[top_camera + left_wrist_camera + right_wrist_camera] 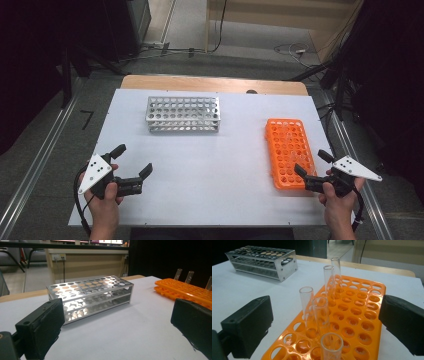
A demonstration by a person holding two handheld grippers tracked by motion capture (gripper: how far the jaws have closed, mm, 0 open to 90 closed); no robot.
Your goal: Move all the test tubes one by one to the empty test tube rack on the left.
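Both hand-held grippers, left (134,160) and right (311,162), gape wide and empty, orange rack (289,150) nearest, metal rack (183,114) beyond.

In the high view, the clear test tubes (287,131) standing in the orange rack (290,152) are too faint to count. The right gripper view cuts off the rack's near end at the bottom edge, along with the nearest tube (331,347) below its rim. In the left gripper view, the orange rack (182,291) runs out past the right edge and partly behind the gripper's black jaw. The steel rack (91,296) has its lower left corner hidden by the other jaw.
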